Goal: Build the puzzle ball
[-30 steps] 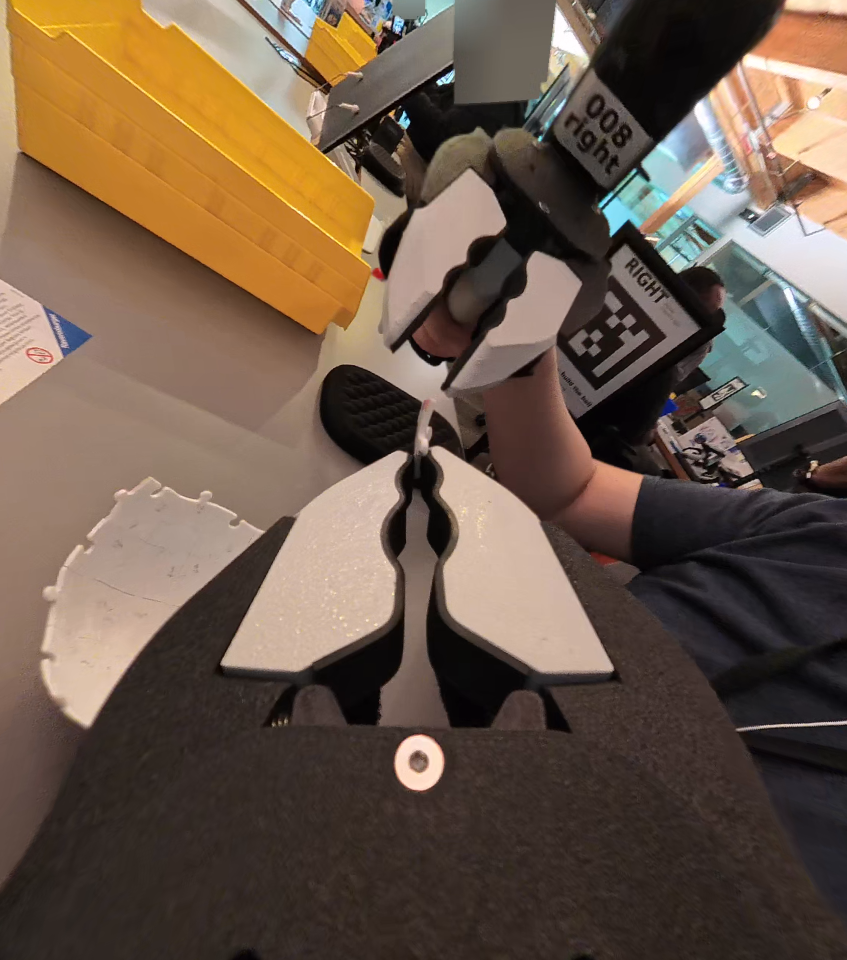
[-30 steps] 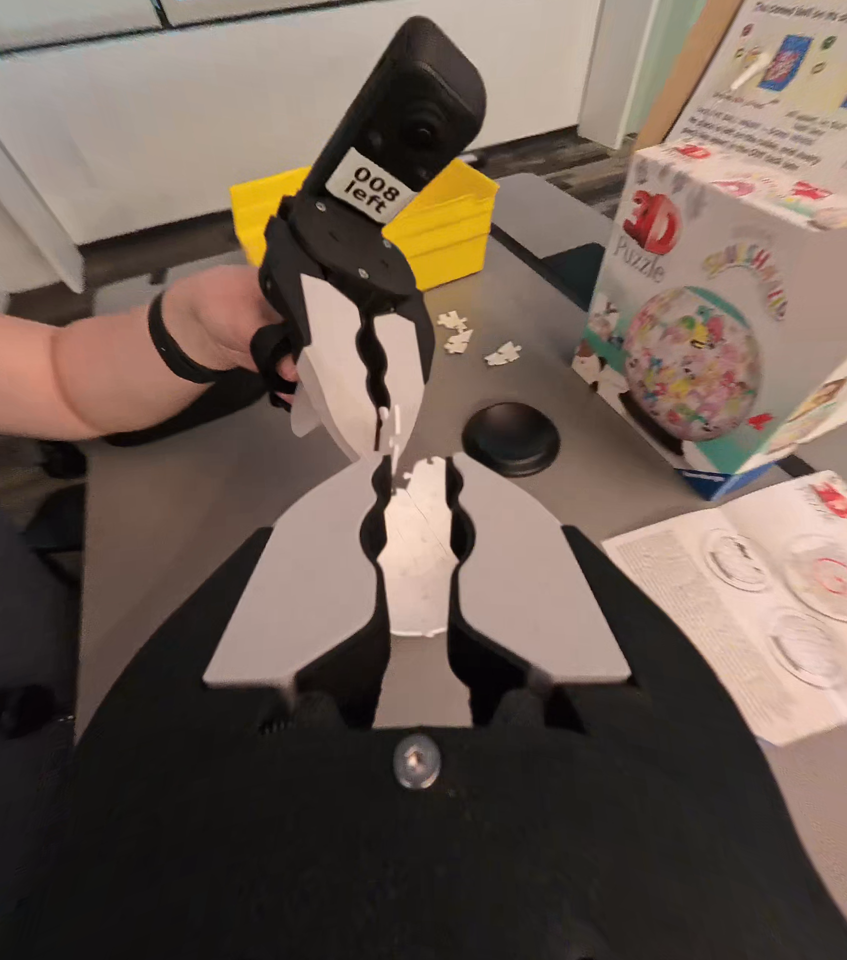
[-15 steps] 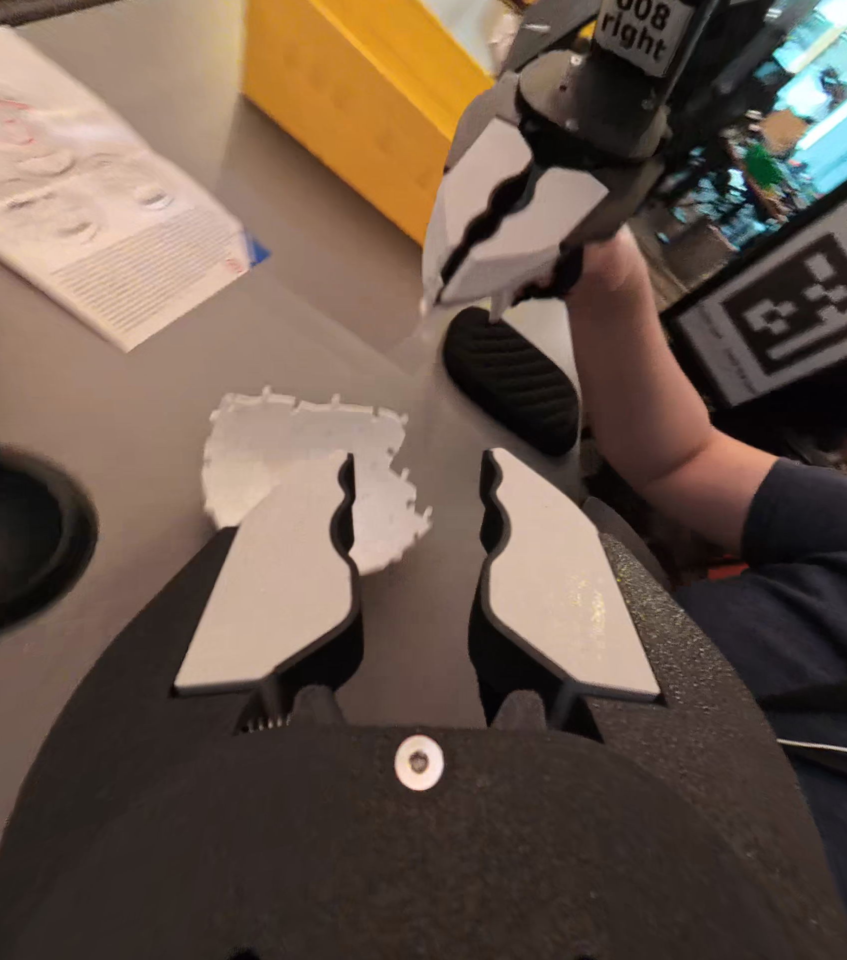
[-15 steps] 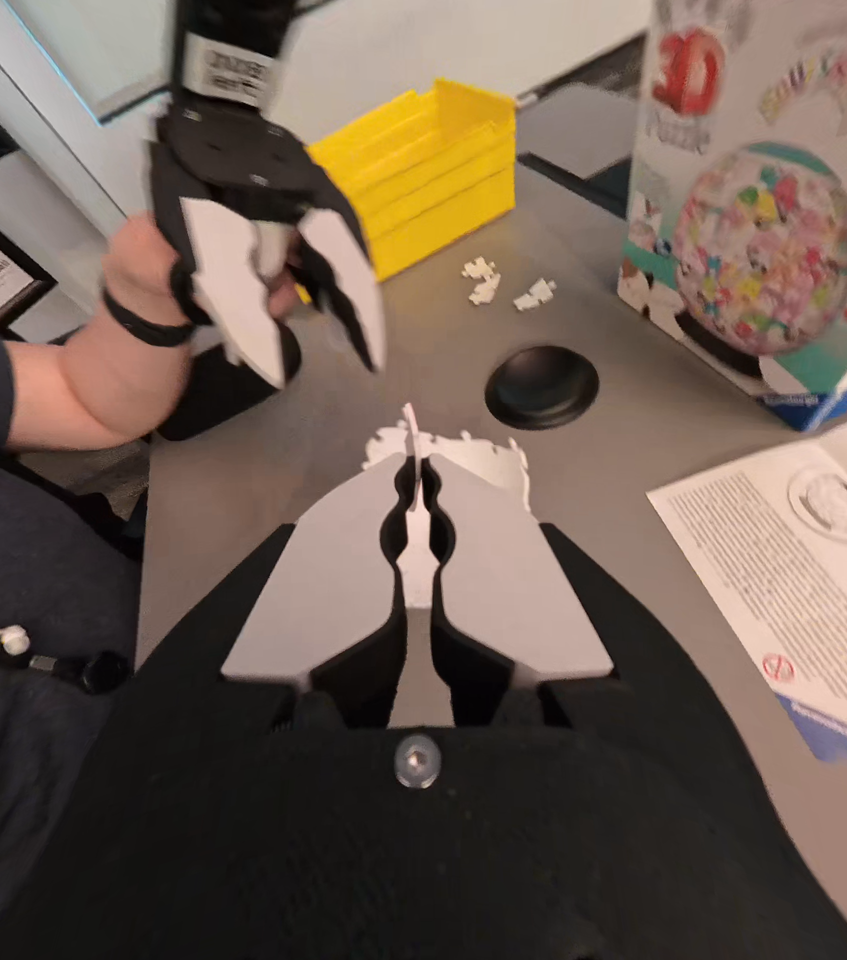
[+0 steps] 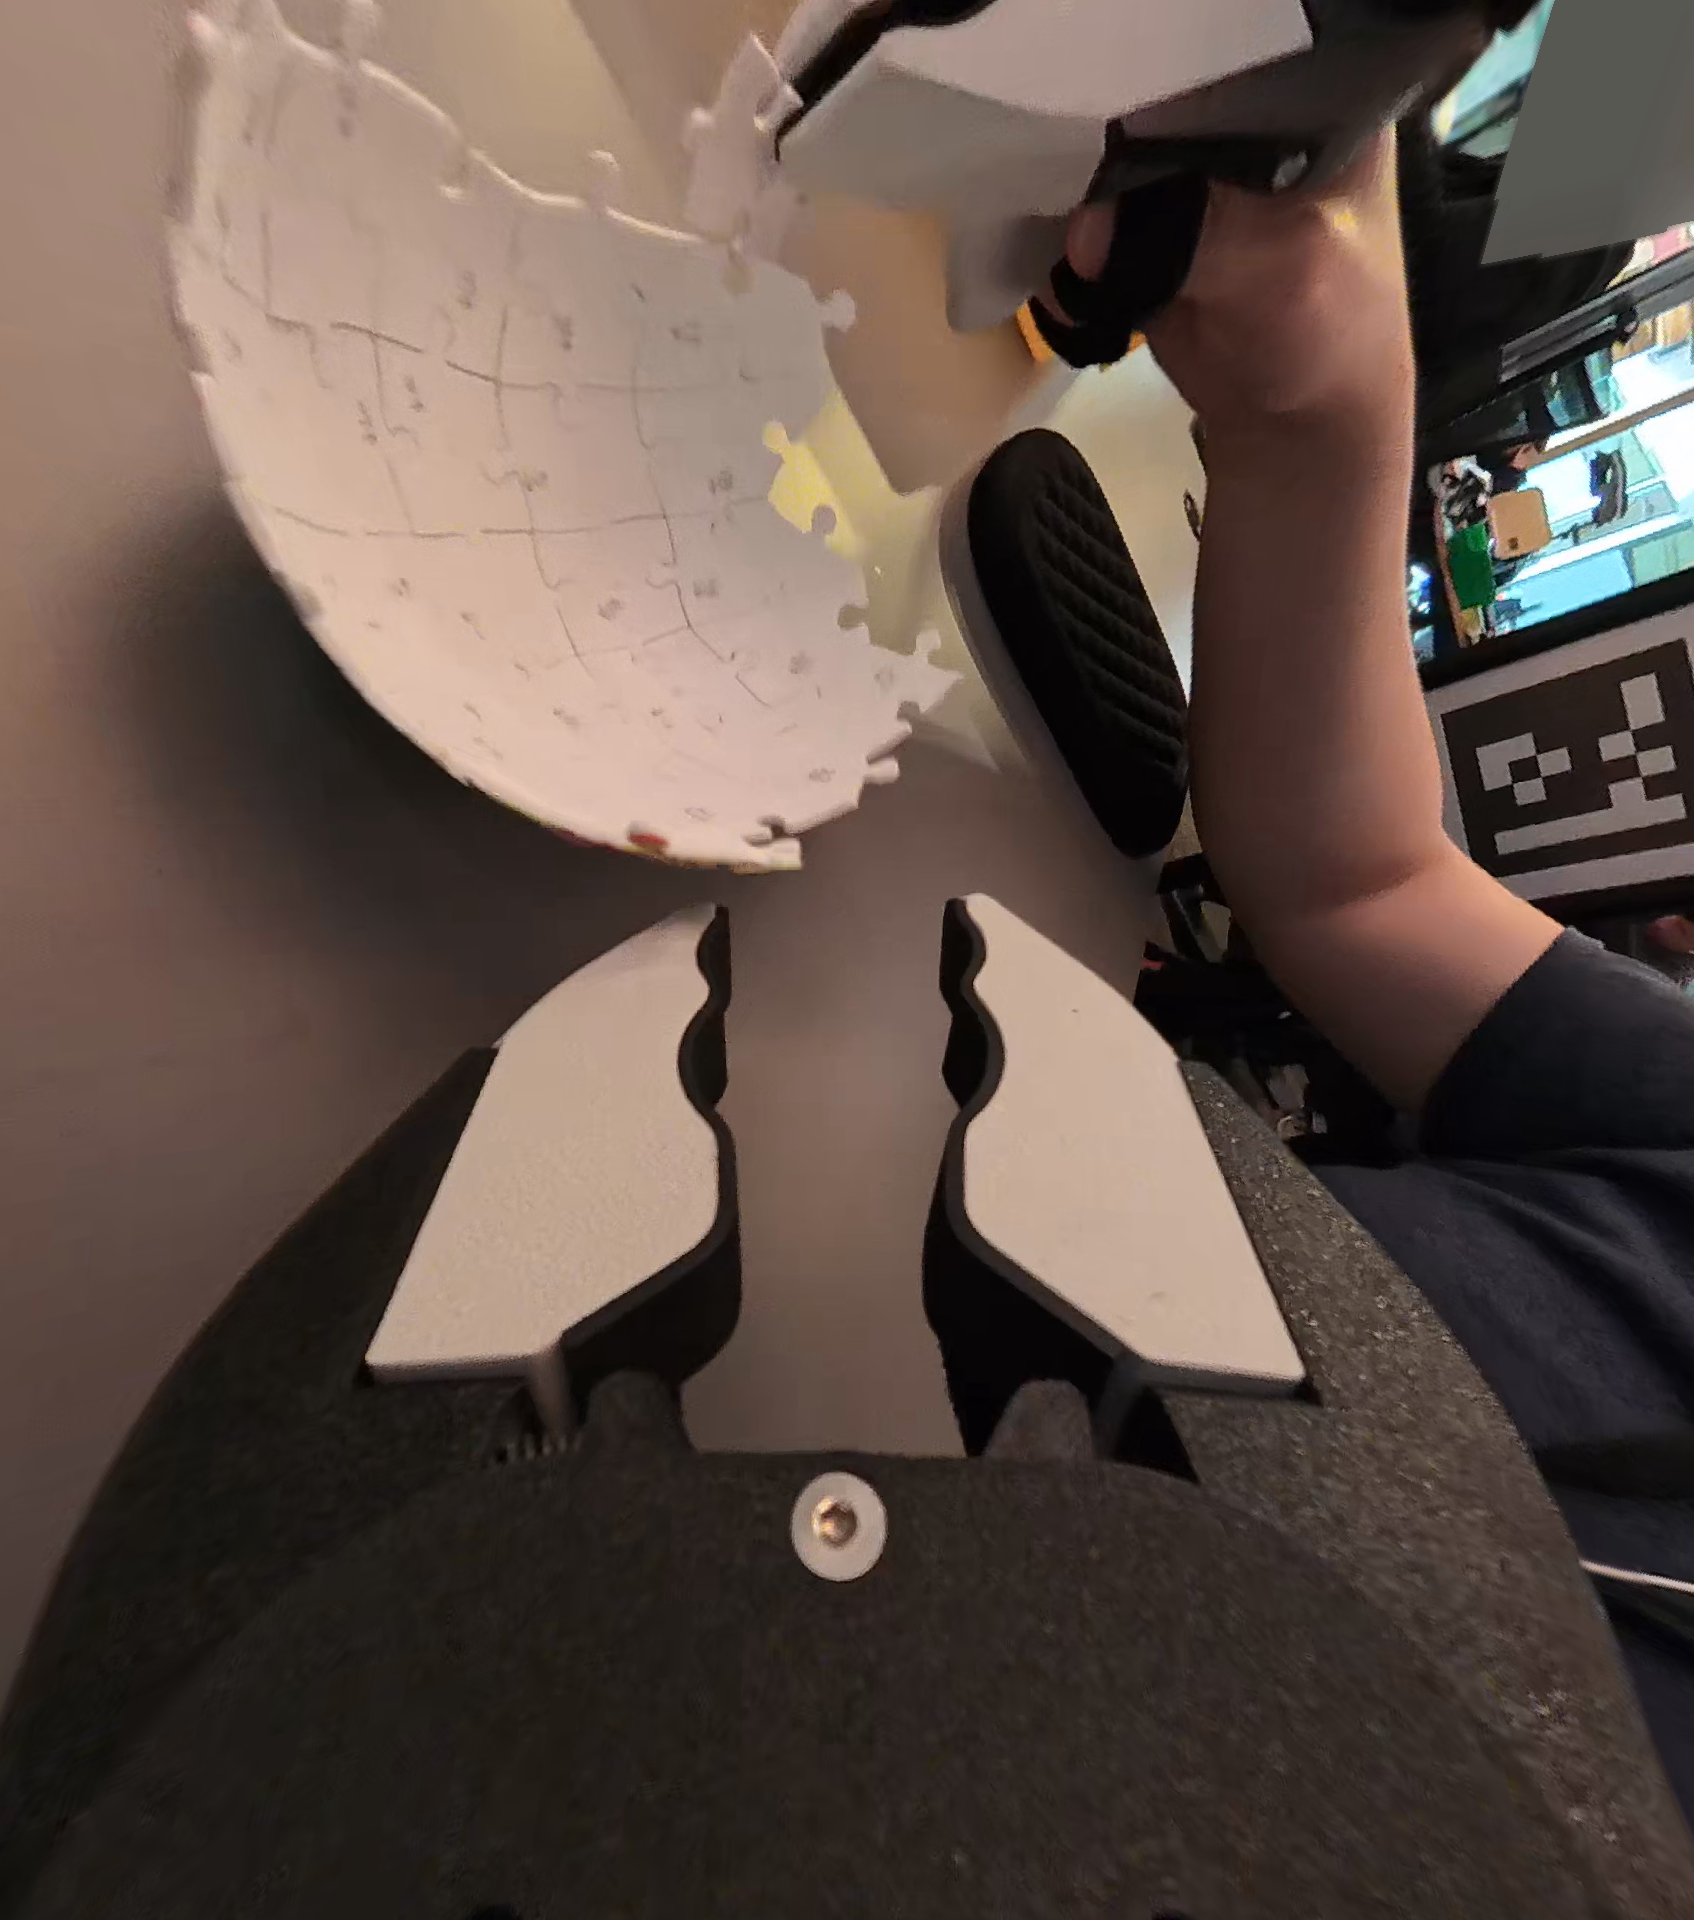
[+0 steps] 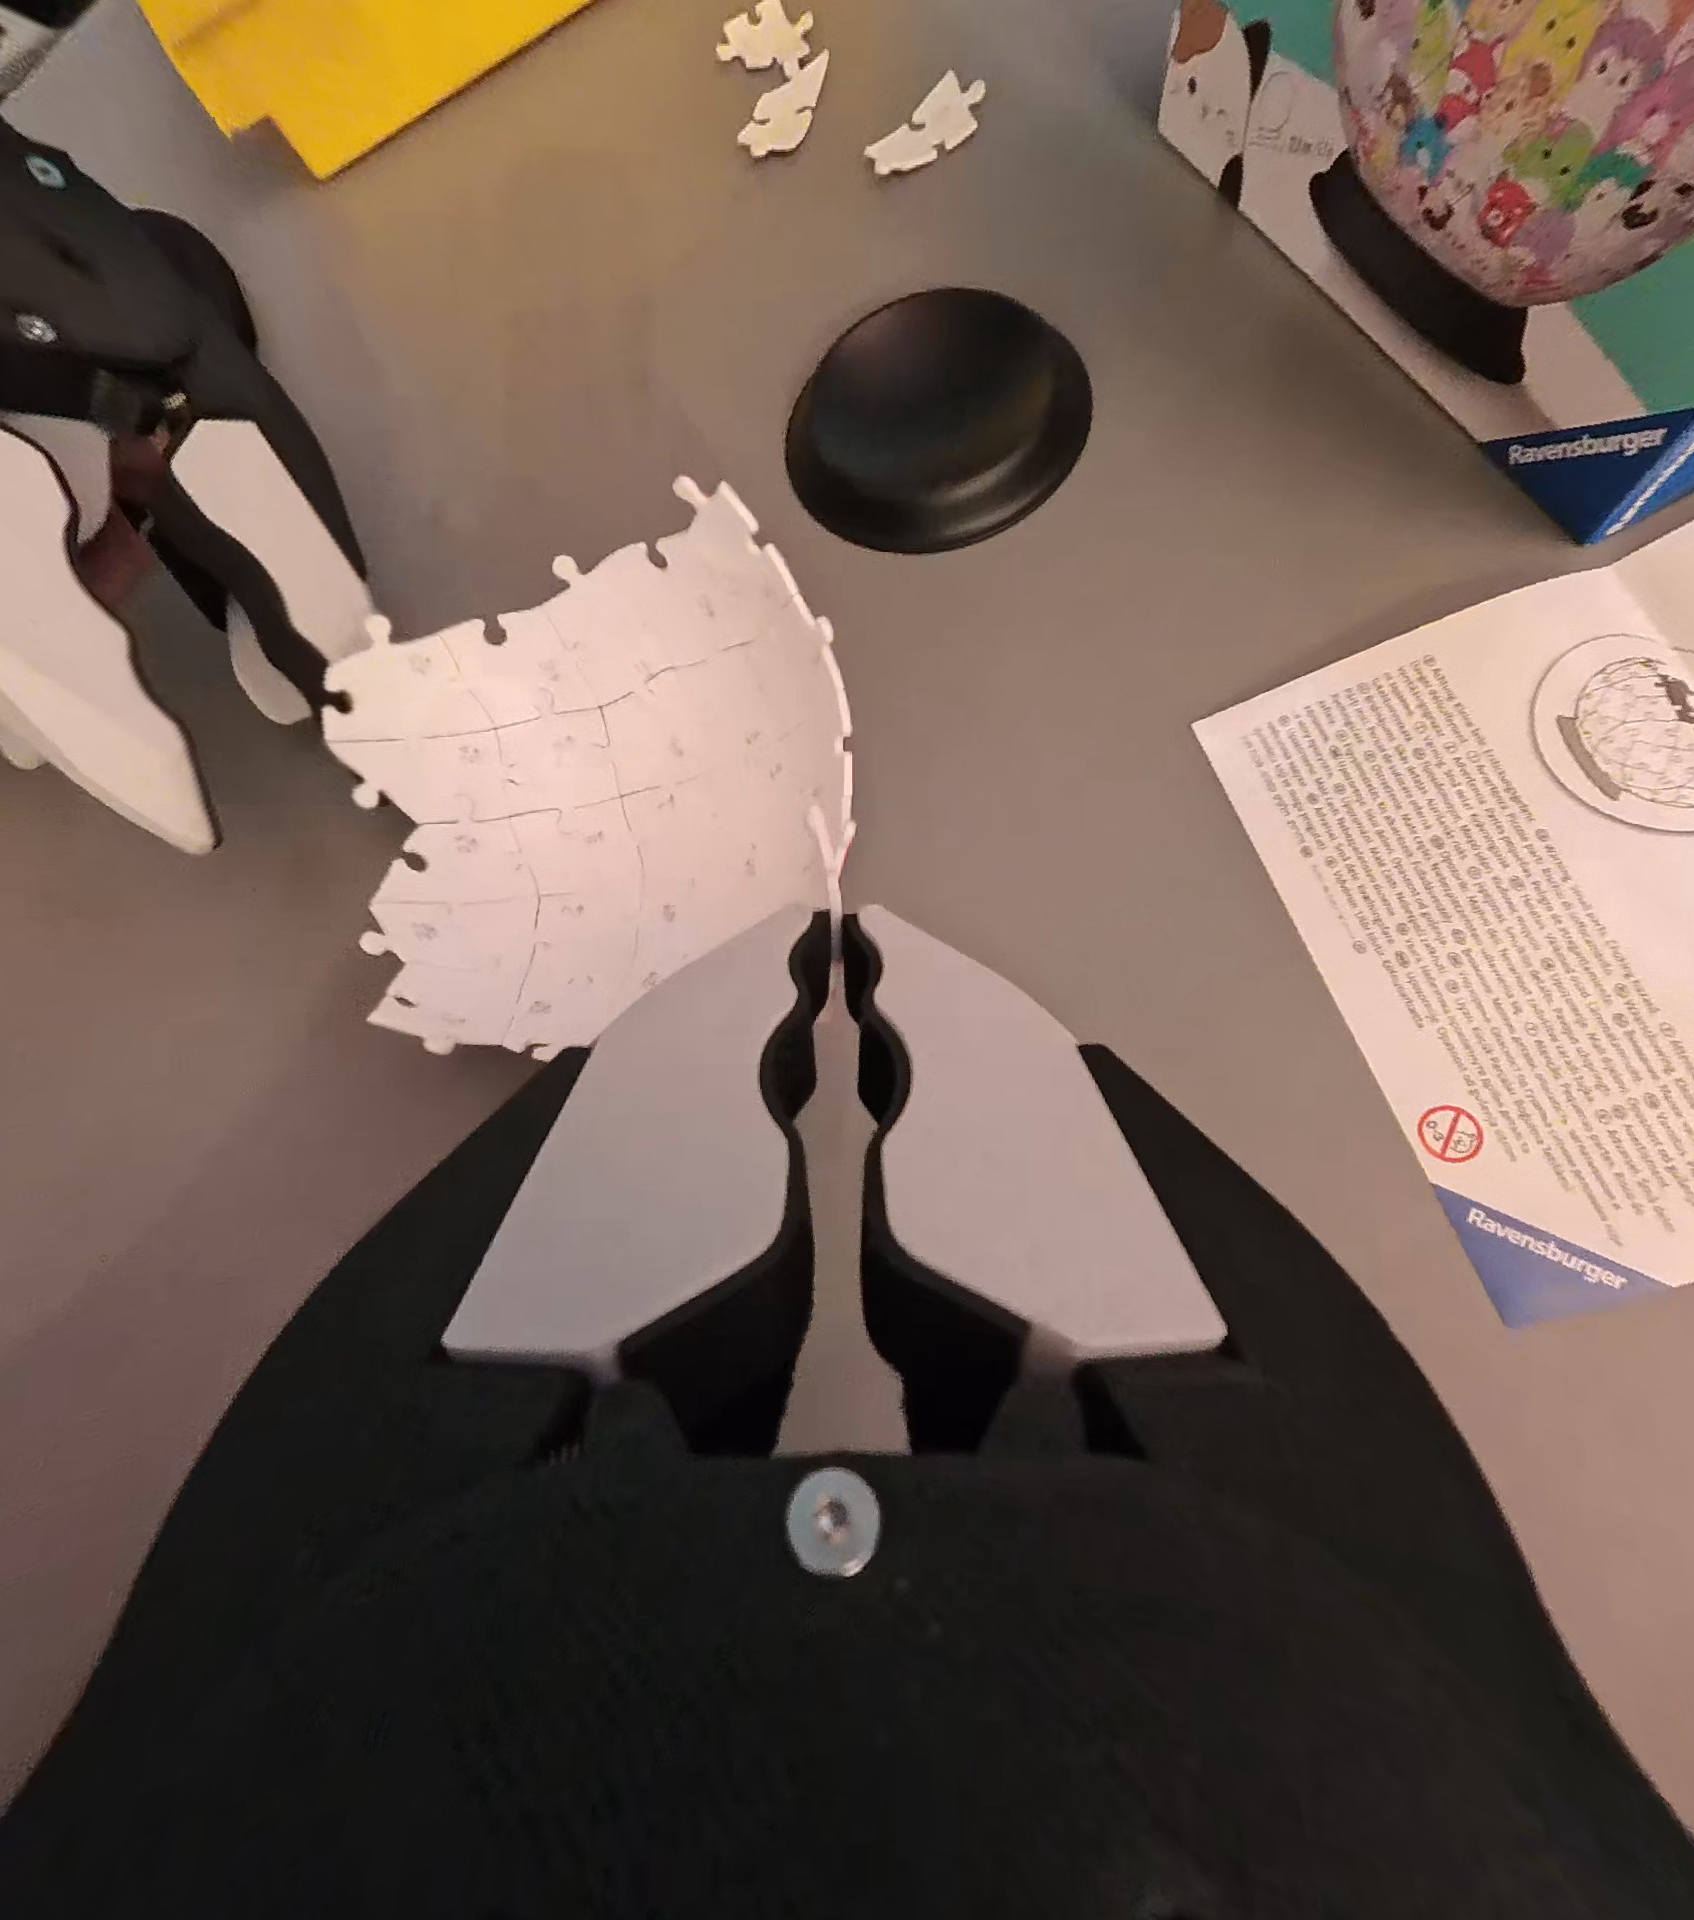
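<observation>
Right wrist view: right tongs [image 6: 835, 920] pinch a loose piece [image 6: 827, 862] edge-on at shell [image 6: 604, 800] rim, ready to slot. Left tongs [image 5: 827, 914] agape, empty, w/ shell at 11 o'clock on bench [image 6: 1082, 727], prob. to steady it.

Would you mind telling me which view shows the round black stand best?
The right wrist view: the black stand sits whole and unobstructed on the grey table, beyond the curved puzzle shell. The left wrist view does not show it at all.
</observation>
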{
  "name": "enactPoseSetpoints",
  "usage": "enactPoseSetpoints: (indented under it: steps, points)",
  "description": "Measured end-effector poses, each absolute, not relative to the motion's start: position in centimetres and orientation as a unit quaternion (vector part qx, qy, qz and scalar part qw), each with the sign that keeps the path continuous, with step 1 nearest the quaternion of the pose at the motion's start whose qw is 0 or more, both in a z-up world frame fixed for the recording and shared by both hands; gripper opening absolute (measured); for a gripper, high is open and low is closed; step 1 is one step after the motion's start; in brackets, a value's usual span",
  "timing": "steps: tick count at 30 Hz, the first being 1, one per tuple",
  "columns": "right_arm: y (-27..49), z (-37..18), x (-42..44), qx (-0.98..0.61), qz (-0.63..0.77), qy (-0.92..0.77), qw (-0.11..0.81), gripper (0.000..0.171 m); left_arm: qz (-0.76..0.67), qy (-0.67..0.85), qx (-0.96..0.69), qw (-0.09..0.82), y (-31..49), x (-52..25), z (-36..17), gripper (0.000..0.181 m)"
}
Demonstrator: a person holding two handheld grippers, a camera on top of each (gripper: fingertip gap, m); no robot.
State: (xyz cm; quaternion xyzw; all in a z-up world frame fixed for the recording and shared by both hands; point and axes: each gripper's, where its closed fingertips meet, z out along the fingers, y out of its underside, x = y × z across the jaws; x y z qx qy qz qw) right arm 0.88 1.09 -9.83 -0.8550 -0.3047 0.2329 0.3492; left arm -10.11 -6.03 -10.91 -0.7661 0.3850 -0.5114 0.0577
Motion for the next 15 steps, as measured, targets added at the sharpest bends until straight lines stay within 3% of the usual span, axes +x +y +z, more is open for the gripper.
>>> enactPoseSetpoints:
  steps: [9,15]
  points:
    - [-1.0,-9.4,0.3,-0.859,0.232,-0.32,0.325,0.003,-0.502,0.349,-0.783,0.115,-2.2,-11.8,-11.0,0.038]
    - [-0.4,-8.5,0.7,-0.857,0.221,-0.31,0.348,0.003,-0.578,0.306,-0.751,0.095,1.1,-10.9,-9.0,0.039]
